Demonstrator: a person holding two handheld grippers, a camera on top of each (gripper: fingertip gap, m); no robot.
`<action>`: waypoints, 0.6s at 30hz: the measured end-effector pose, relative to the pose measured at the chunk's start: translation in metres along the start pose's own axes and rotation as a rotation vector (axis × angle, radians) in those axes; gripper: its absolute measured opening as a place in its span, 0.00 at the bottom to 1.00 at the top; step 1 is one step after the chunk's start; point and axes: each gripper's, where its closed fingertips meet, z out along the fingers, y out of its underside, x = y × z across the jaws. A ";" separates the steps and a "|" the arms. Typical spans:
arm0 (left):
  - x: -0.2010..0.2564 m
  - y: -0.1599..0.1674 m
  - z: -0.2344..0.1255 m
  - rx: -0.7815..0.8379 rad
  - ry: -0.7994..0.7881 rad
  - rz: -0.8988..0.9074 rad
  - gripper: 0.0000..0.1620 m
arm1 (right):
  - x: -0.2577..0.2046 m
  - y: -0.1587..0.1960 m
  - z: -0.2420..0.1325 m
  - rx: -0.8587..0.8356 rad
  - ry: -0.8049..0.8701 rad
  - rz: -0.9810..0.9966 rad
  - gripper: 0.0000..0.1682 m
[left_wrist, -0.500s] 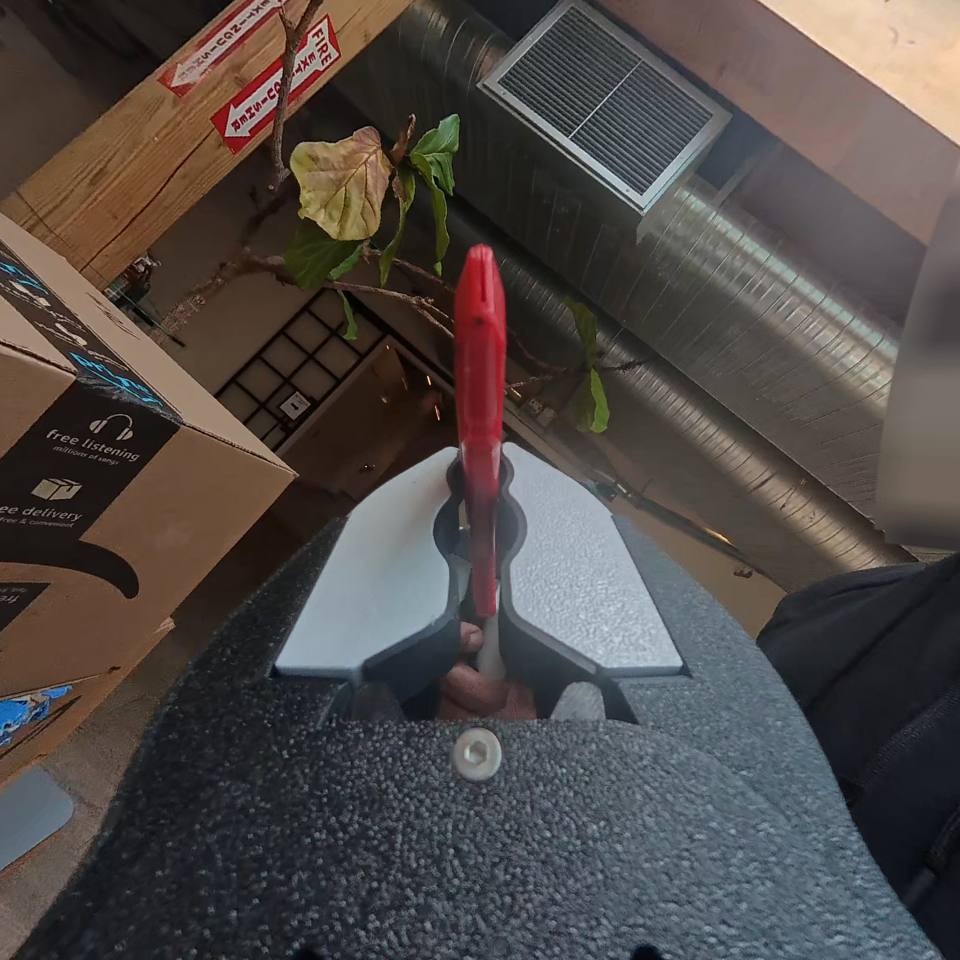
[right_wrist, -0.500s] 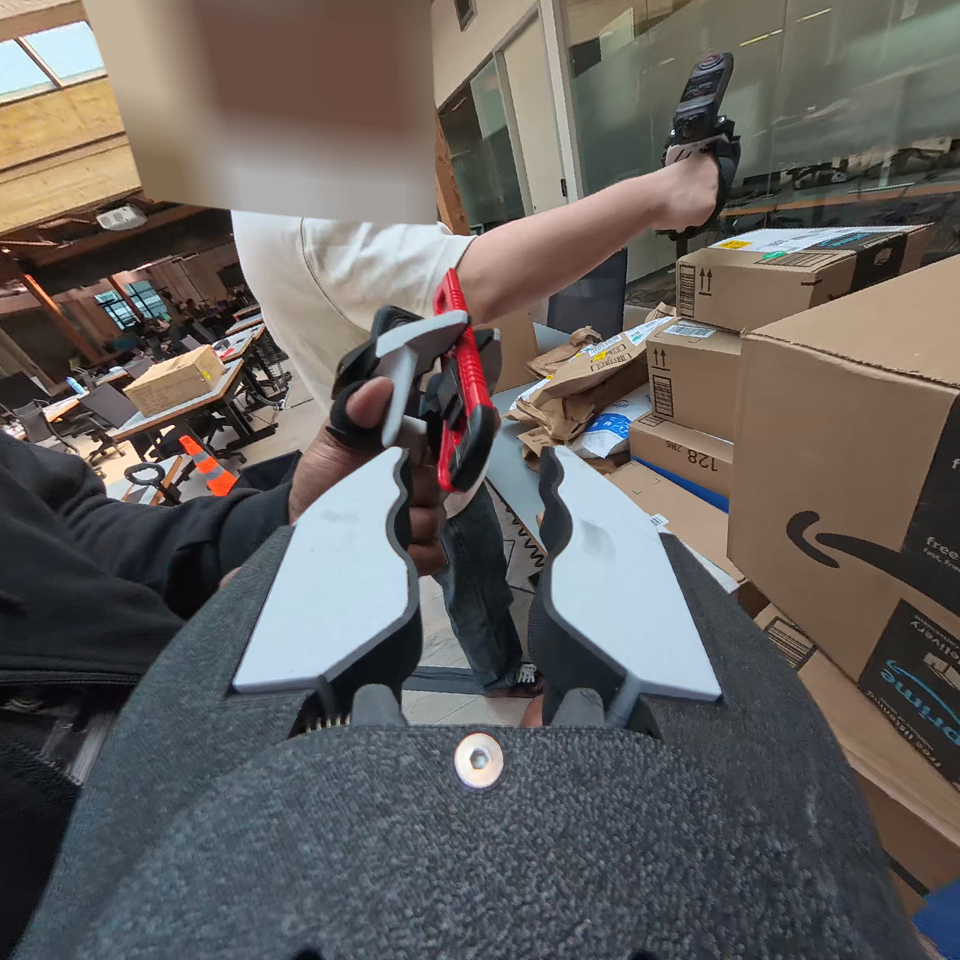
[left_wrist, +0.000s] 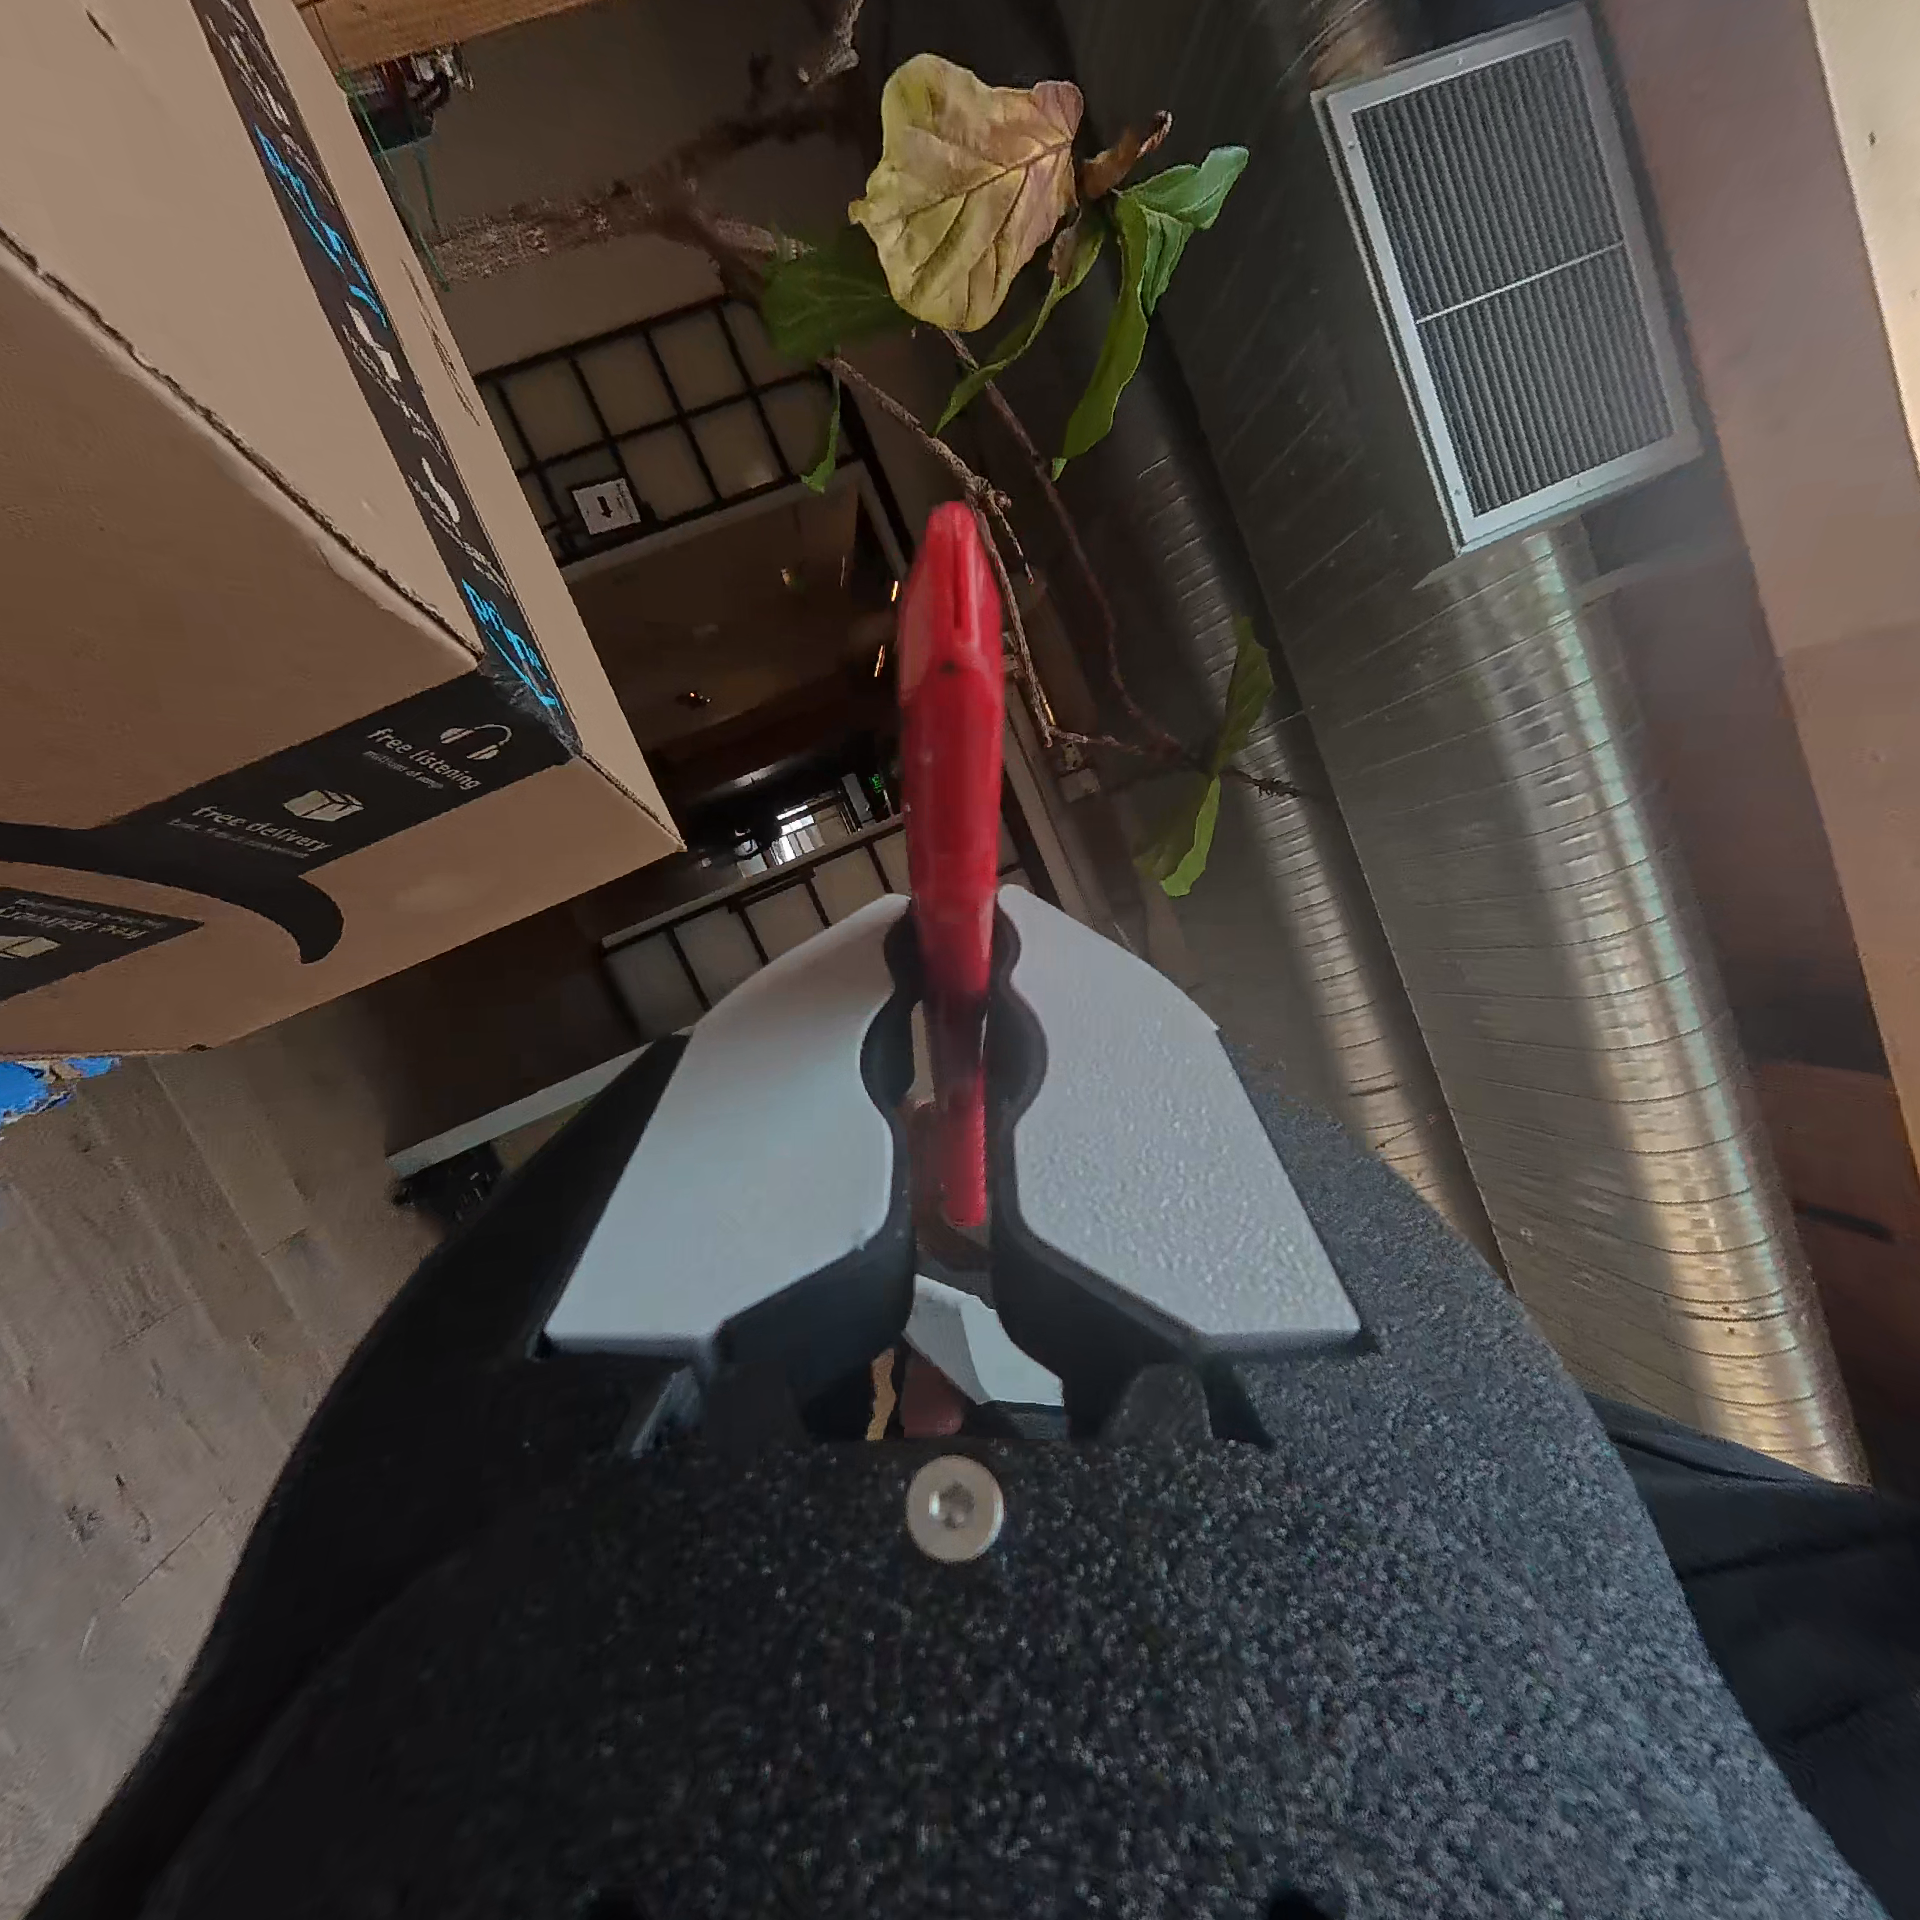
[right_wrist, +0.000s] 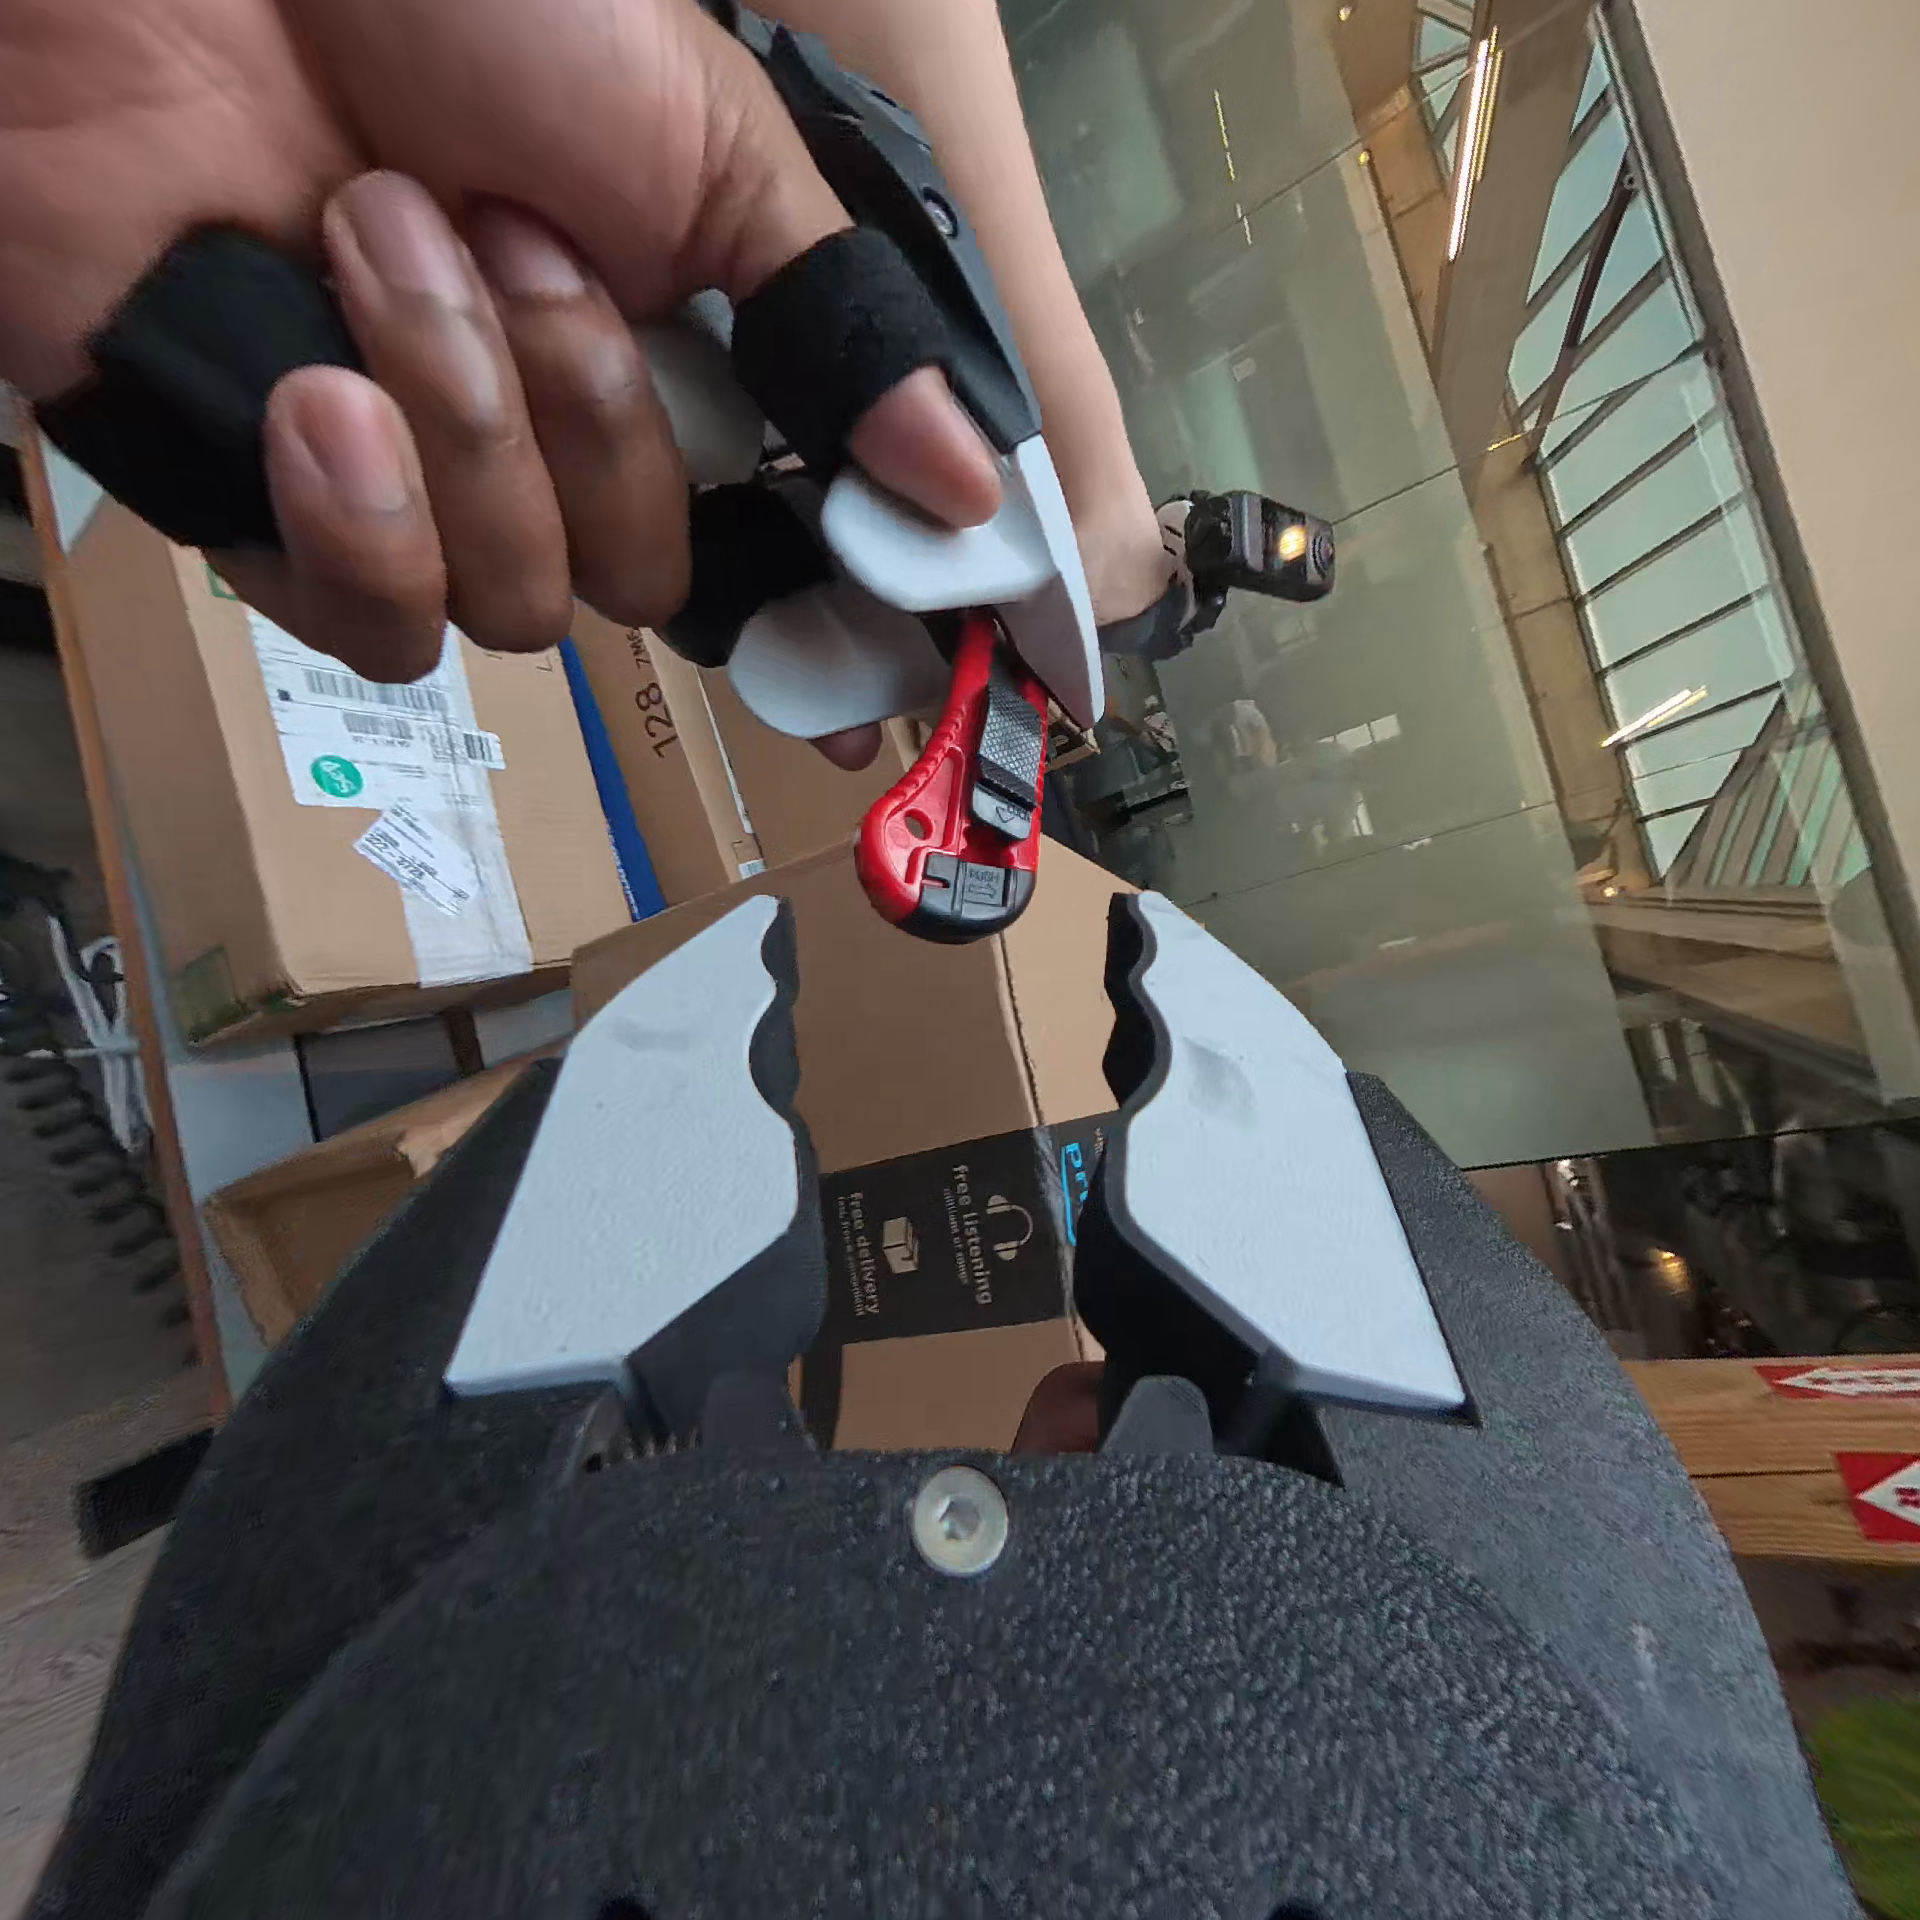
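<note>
Your left gripper (left_wrist: 951, 997) clamps the red box cutter (left_wrist: 948, 831), now nearer the printed cardboard box (left_wrist: 208, 582); your right gripper (right_wrist: 951, 956) gapes empty.

Right gripper (right_wrist: 951, 997) at lower centre, jaws spread wide, nothing between them. Just above the gap hangs a red cutter (right_wrist: 951, 821), black end down, clamped by the left gripper (right_wrist: 997, 623) in a hand (right_wrist: 416, 312) at upper left. Cutter looks clear of the right fingertips, hard to be sure. Cardboard boxes (right_wrist: 395, 790) behind at left, glass wall (right_wrist: 1455, 623) at right.
</note>
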 end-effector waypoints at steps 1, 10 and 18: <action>-0.001 -0.003 0.000 -0.010 -0.007 -0.004 0.06 | 0.002 -0.002 0.004 0.007 0.019 -0.033 0.34; -0.005 -0.023 0.025 -0.069 0.010 -0.112 0.06 | 0.032 -0.003 0.044 0.093 0.089 -0.239 0.16; -0.020 -0.072 0.079 -0.036 -0.032 -0.068 0.10 | 0.096 0.039 0.078 0.069 0.148 -0.228 0.09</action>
